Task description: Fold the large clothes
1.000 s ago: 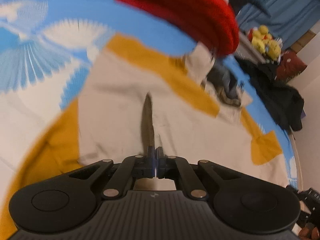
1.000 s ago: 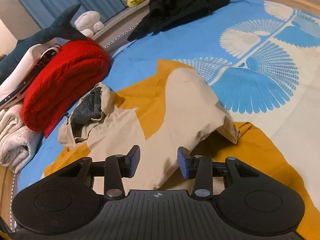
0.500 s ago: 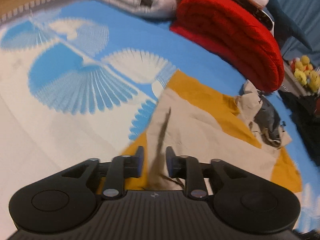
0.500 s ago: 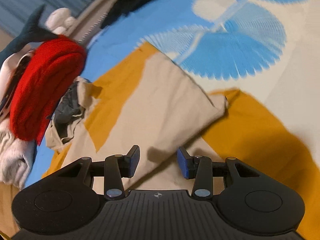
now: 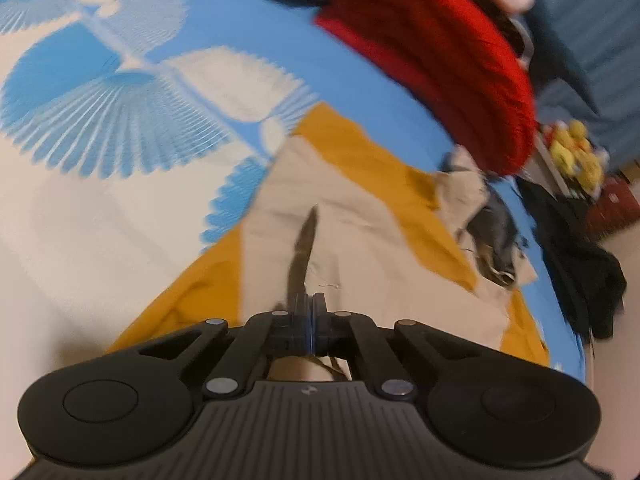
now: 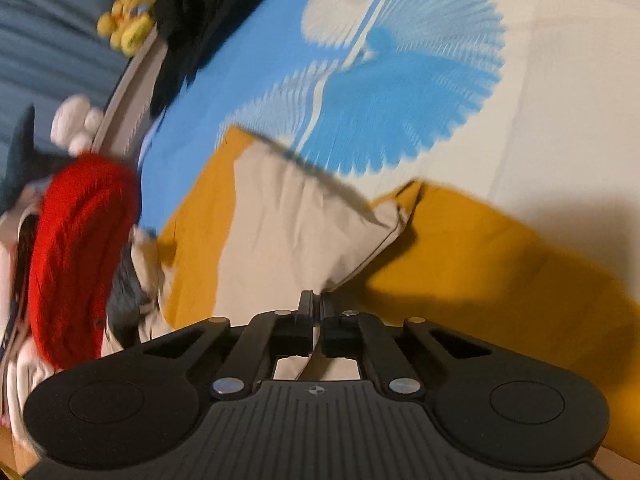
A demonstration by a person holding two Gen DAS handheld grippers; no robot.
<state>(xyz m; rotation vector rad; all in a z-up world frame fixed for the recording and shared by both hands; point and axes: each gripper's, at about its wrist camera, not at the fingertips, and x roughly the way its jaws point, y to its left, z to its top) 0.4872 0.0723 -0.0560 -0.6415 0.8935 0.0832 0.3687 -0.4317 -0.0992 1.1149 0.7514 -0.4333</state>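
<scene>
A: Left wrist view first. What has changed?

B: Half a second ago the left tool [image 5: 309, 314] stood open over the jacket [image 5: 360, 248]; now its jaws are pressed together on a beige fold of it, and a dark crease runs away from the tips. To me that means the grip for the next fold is made.

A: And where does the jacket lie?

B: On the bed [image 5: 80, 220], straight ahead of the tool and under it, its hood end near the red blanket [image 5: 440, 60], its orange edge toward the white part of the bedcover.

A: Right wrist view?

B: Same story. The right tool [image 6: 316, 312] was open a moment ago and has closed on the beige cloth, which rises in a peak at the tips.

A: So both ends are held?

B: I judge so; a lift and fold can follow. The jacket [image 6: 288, 232] spreads ahead of the tool, the red blanket [image 6: 76, 248] to its left.
</scene>
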